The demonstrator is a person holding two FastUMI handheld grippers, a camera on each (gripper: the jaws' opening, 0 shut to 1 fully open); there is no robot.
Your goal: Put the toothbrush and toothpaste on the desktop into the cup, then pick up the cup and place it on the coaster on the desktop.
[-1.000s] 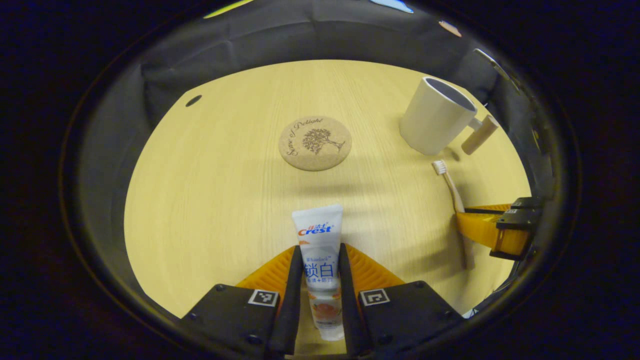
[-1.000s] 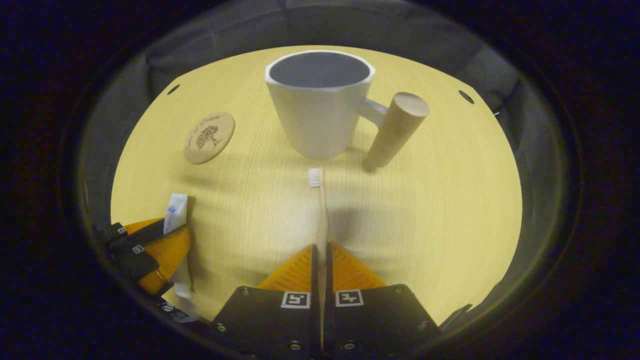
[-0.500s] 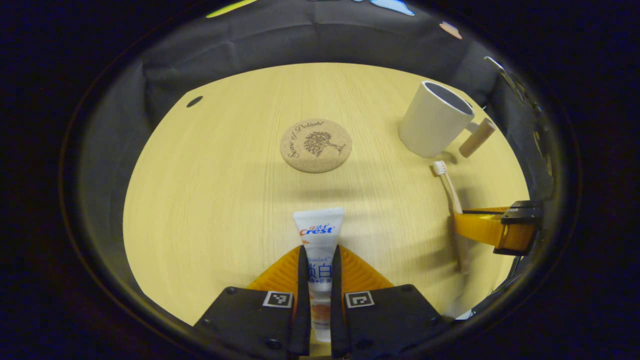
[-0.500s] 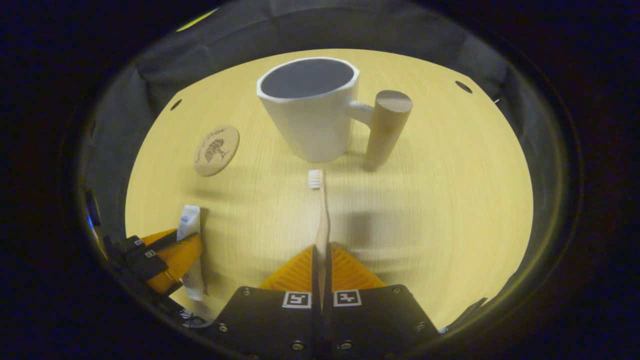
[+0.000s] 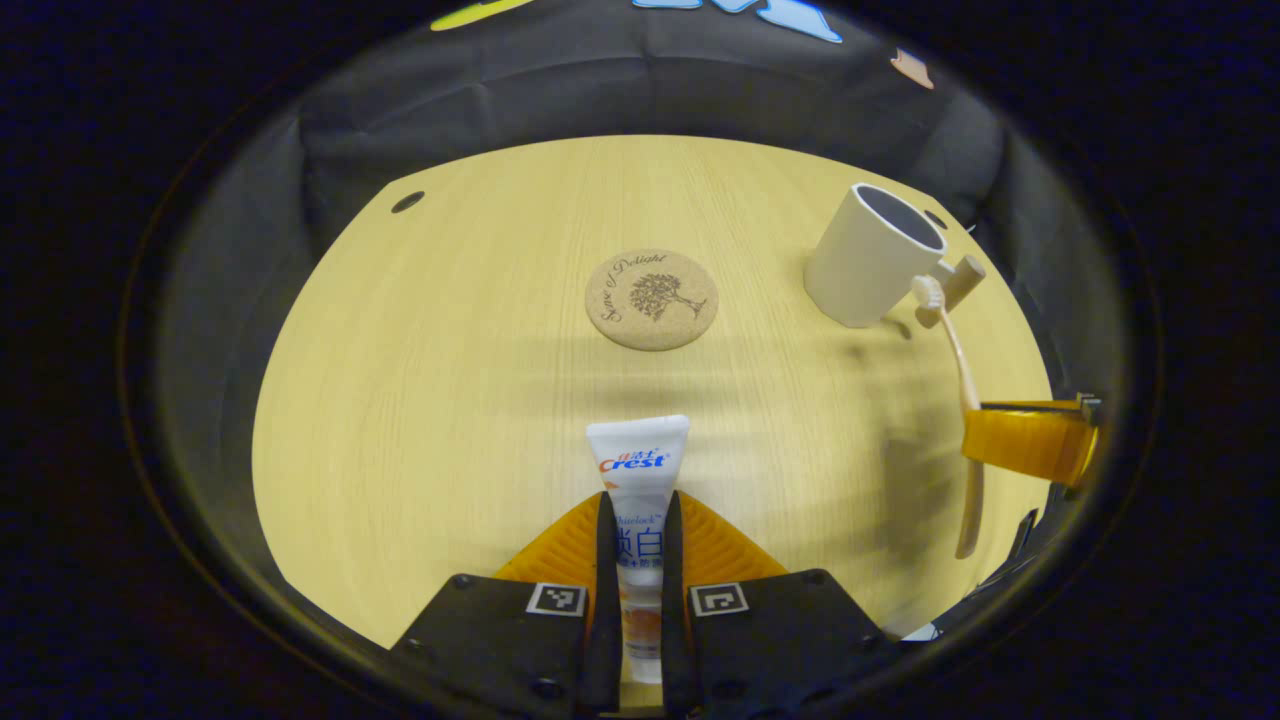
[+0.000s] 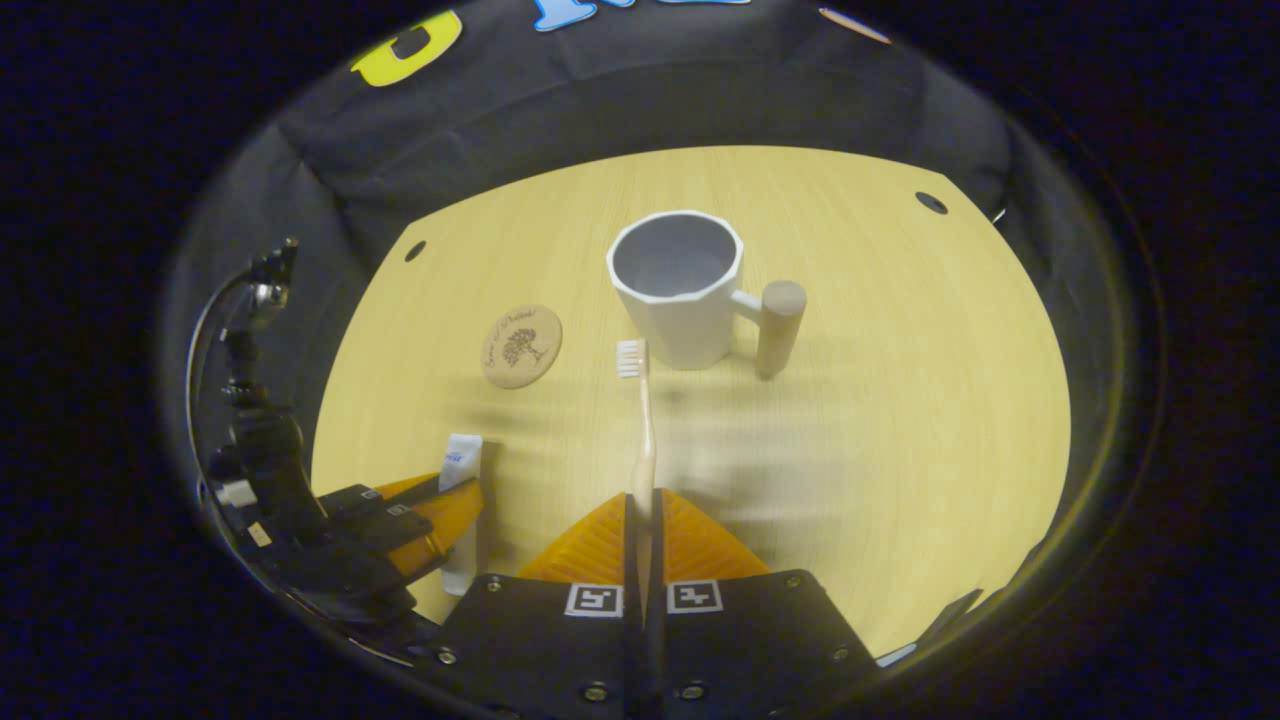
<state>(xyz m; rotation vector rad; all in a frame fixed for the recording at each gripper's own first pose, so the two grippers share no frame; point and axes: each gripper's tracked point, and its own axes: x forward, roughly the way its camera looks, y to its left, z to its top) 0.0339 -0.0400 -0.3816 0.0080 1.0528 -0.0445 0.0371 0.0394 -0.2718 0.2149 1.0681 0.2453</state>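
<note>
Above the tabletop (image 6: 900, 420), the right gripper (image 6: 641, 505) has its fingers clamped on the toothbrush (image 6: 641, 420), bristles forward, short of the cup (image 6: 680, 290). The left gripper (image 5: 634, 520) likewise pinches the toothpaste (image 5: 638, 470), near the coaster (image 5: 651, 299). Centre the brush over the cup's rim, tip it handle-down, then release.

Light wooden desktop (image 5: 420, 380), black cloth wall (image 5: 600, 90)

recording booth | black cloth wall (image 5: 640, 90) | wooden desktop (image 5: 450, 350)
</note>
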